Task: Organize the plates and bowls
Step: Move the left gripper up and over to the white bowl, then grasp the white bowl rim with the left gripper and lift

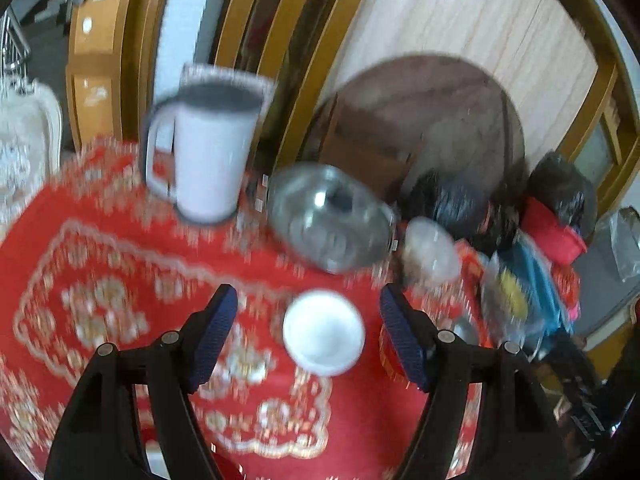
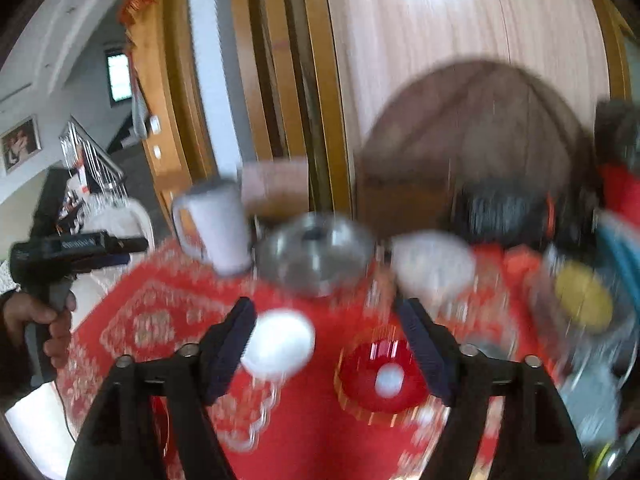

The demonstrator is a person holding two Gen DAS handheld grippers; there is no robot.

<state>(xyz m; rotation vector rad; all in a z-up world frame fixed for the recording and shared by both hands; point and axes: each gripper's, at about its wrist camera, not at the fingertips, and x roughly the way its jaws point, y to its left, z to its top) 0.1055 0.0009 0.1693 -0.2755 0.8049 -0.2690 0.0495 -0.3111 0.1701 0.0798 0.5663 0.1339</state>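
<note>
Both grippers are hovering with jaws apart, empty: left gripper (image 1: 308,328) framing the white bowl (image 1: 323,332) on the red tablecloth (image 1: 120,248); right gripper (image 2: 326,344) nearing the red bowl (image 2: 380,376). Next, probably descending to grasp.

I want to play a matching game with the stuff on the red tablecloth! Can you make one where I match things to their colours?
Things:
1. jug
2. small bowl
3. big bowl
4. dish

Colours:
A. shiny silver metal
B. red with a gold rim
C. pale lilac-white with a handle, dark inside
D. plain white

Right pairs: 1-C, 2-D, 3-A, 4-B.

All four sit on the tablecloth. The left gripper and the right gripper both have their jaws open and hold nothing.
</note>
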